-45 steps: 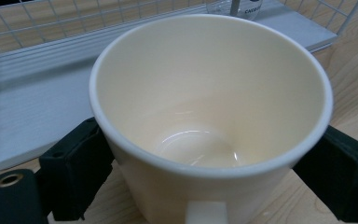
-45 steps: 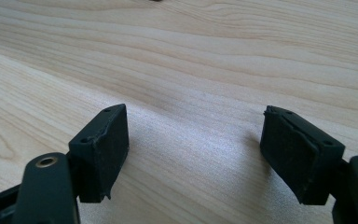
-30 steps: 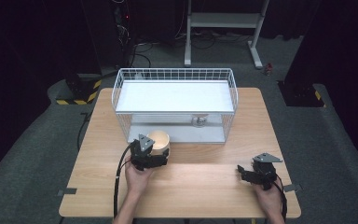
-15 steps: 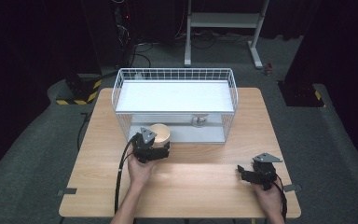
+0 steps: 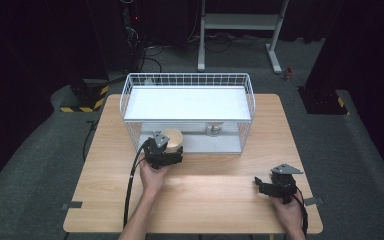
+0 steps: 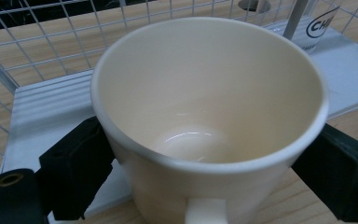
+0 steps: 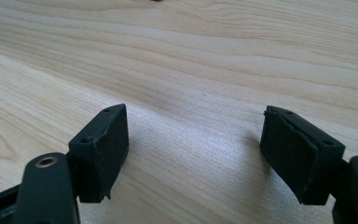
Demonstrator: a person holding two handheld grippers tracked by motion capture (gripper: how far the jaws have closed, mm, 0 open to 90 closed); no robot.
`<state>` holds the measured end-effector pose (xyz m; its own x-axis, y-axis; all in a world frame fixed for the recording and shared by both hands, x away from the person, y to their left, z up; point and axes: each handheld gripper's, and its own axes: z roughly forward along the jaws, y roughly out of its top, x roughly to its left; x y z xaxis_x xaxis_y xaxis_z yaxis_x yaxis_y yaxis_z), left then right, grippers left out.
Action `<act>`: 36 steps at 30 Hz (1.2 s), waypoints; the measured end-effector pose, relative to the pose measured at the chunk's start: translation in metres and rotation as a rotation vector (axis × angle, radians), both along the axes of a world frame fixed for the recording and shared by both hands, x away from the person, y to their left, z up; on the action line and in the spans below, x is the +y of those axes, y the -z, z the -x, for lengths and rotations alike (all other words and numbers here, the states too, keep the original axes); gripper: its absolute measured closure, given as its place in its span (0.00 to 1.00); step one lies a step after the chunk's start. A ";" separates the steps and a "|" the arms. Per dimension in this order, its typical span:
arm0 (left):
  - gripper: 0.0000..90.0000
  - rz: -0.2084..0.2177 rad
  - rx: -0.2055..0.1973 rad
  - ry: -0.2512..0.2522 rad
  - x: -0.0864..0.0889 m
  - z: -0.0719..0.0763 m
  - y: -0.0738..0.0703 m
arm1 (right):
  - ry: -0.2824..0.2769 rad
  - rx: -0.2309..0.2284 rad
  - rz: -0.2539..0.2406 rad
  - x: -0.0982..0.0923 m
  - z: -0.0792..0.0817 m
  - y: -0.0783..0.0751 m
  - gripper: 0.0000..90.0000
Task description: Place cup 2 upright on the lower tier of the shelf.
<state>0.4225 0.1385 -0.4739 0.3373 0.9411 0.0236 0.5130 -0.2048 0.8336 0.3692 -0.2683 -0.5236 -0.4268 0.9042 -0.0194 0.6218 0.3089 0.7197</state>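
At the table's 12 o'clock edge, a white wire two-tier rack (image 5: 187,80) with a white shelf panel was stood; its open front faced the person, presumably so items could be fed in from 6 o'clock.

A cream ceramic mug (image 5: 171,140) with a small handle was held upright at the rack's lower-left front opening, at about 10 o'clock from table centre, rim up. The left gripper (image 5: 163,154) was clamped on it: in the left gripper view the black pads (image 6: 77,168) were pressed against opposite sides of the mug (image 6: 205,116) body below the rim, handle turned back toward the camera. Gripping the body rather than the handle likely kept the mug level and the handle clear of the wire.

A clear glass with dark lettering (image 6: 320,25) was seen standing on the lower tray, at 1 o'clock from the mug, so clearance on that side was judged tight.

The right gripper (image 5: 265,187) was parked low over the light wooden tabletop (image 5: 220,200) at 4 o'clock, jaws apart, nothing between them; bare wood grain (image 7: 191,70) was seen past its pads (image 7: 105,149). Probably kept out of the left hand's way.
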 end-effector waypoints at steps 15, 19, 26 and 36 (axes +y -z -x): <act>0.11 0.016 -0.006 0.005 0.001 -0.008 0.008 | 0.000 -0.001 0.001 0.000 0.000 0.000 0.26; 0.11 0.014 -0.007 0.008 0.001 -0.009 0.009 | 0.000 0.000 0.001 0.000 0.000 0.000 0.26; 0.11 0.014 -0.019 0.009 0.001 -0.012 0.011 | 0.001 0.000 0.000 0.000 0.000 0.000 0.26; 0.11 0.019 -0.035 -0.001 0.000 -0.017 0.015 | 0.000 0.000 0.001 0.000 0.000 0.000 0.26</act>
